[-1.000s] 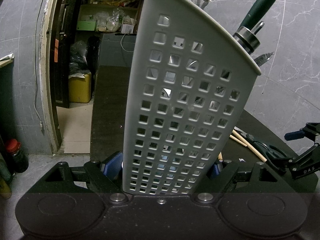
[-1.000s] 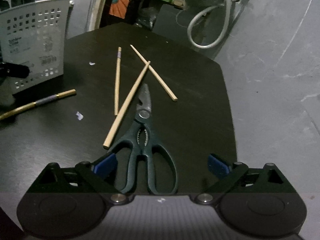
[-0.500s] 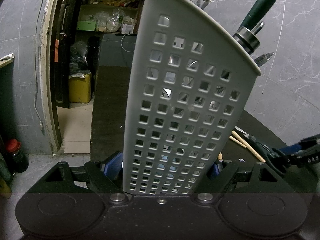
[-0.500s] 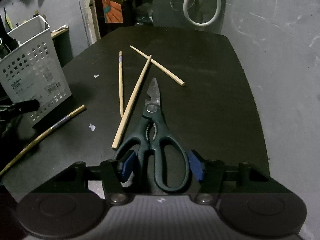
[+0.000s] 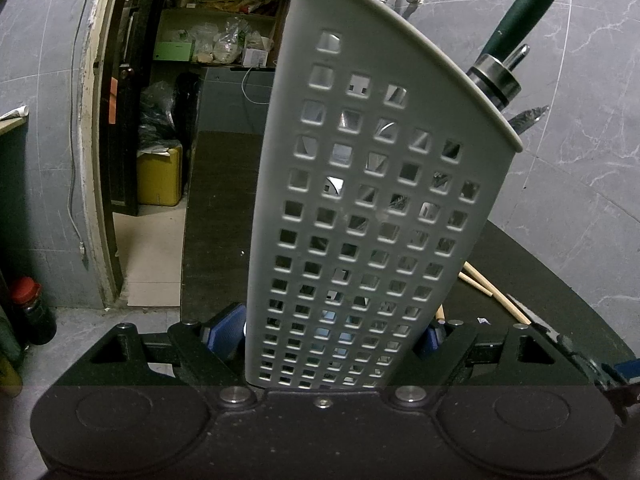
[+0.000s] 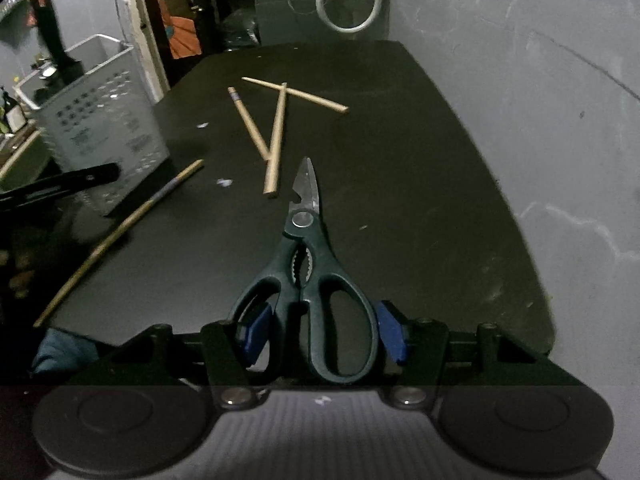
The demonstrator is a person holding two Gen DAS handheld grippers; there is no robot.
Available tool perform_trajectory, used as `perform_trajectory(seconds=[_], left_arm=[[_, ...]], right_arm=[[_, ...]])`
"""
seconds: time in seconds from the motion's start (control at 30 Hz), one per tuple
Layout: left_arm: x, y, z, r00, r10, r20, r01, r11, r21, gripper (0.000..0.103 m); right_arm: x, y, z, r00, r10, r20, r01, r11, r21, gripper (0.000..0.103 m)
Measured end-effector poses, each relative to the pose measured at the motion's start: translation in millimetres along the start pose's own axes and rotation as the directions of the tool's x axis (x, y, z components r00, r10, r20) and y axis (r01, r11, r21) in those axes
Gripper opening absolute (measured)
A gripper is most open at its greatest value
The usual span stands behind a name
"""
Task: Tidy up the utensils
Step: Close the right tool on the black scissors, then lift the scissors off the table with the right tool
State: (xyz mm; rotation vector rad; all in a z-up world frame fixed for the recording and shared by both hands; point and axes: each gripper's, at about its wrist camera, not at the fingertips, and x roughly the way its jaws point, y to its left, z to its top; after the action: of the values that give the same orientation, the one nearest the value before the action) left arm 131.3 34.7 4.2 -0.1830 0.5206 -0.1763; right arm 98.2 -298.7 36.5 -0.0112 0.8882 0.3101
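Left gripper (image 5: 334,338) clamped on the grey perforated utensil basket (image 5: 360,208), jaws set wide with a blue pad pressed to each side of its base. Basket standing on the dark table (image 5: 216,200), tall against the left wrist view, leaning slightly. Rising from its far right corner, a dark green handle (image 5: 528,16) with a steel collar, and beside that a pointed metal tip (image 5: 530,116). At the far left of the right wrist view, the same basket, with a long thin chopstick (image 6: 116,236) lying on the table just in front of it. Further right, near the table's middle, three pale wooden chopsticks (image 6: 276,140) in a loose heap, two crossing at the far end, one with a purple band near its tip. Just right of those, dark green kitchen scissors (image 6: 308,264), blades shut and pointing away from the camera, tip near the end of the closest chopstick. Right gripper (image 6: 318,334) shut on the scissors' handle loops, jaws about half open, blue pads (image 6: 390,338) pressed against the outside of the loops. Cannot tell whether the scissors are clear of the table or resting on it.
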Motion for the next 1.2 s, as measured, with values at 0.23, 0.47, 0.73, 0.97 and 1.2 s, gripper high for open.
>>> perform_trajectory(seconds=[0.23, 0.47, 0.73, 0.97, 1.2], left_arm=[[0, 0, 0, 1.000, 0.000, 0.000, 0.000, 1.000, 0.000, 0.085], [0, 0, 0, 1.000, -0.001, 0.000, 0.001, 1.000, -0.001, 0.085], [0, 0, 0, 1.000, 0.000, 0.000, 0.000, 1.000, 0.000, 0.085], [0, 0, 0, 1.000, -0.002, 0.000, 0.002, 1.000, -0.001, 0.085], [0, 0, 0, 1.000, -0.002, 0.000, 0.002, 1.000, -0.002, 0.085]], right_arm=[[3, 9, 2, 1.000, -0.004, 0.013, 0.005, 1.000, -0.020, 0.062], [9, 5, -1, 0.994, -0.084, 0.069, 0.082, 0.996, 0.037, 0.062], [2, -15, -10, 0.977, -0.168, 0.128, 0.109, 0.922, 0.372, 0.066], [3, 17, -15, 0.975, 0.162, 0.150, -0.209, 0.900, 0.383, 0.081], [22, 32, 21, 0.963, 0.249, 0.101, -0.261, 0.957, 0.129, 0.081]])
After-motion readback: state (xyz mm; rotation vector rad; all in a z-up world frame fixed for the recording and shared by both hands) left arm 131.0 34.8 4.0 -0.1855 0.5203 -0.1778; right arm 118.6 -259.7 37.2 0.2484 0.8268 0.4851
